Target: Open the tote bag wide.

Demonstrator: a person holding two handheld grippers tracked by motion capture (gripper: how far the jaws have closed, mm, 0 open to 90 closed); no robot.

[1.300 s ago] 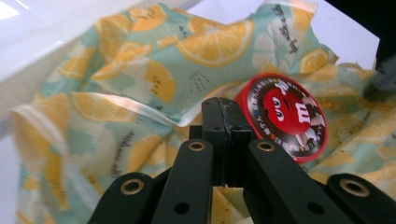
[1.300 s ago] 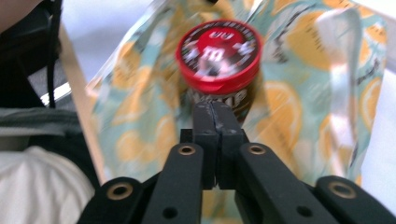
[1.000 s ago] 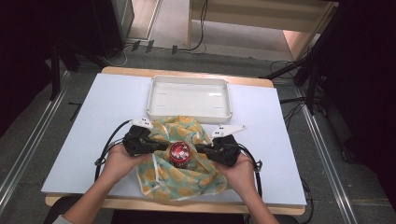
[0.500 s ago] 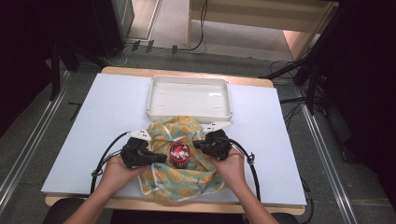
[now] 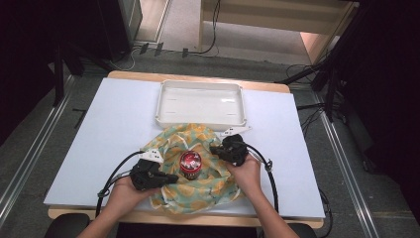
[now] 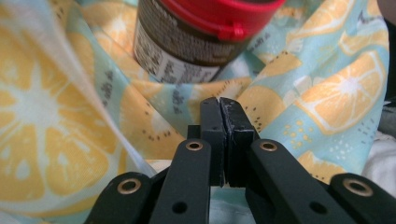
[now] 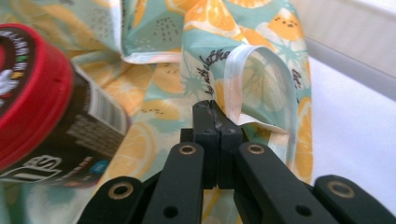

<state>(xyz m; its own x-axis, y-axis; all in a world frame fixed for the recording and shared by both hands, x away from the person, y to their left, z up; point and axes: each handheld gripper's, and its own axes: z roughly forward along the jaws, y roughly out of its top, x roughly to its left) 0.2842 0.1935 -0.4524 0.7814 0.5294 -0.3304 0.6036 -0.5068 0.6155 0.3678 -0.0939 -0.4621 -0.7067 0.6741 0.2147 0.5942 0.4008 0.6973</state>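
In the left gripper view the jar [image 6: 196, 37] is cut off by the top edge, its red lid [image 6: 224, 16] seen only in part, and its label print is too blurred to read. In the right gripper view the left edge cuts the jar [image 7: 51, 116]. In the high view the person's hands hide part of the cloth [image 5: 198, 191], and the bottom edge cuts both forearms.

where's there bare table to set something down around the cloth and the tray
Bare white table lies left of the tray and the cloth, out to the left edge. A narrower strip runs right of both, to the right edge. The tray's inside is bare too. It is crowded mid-front: the jar on the cloth, a tool on either side.
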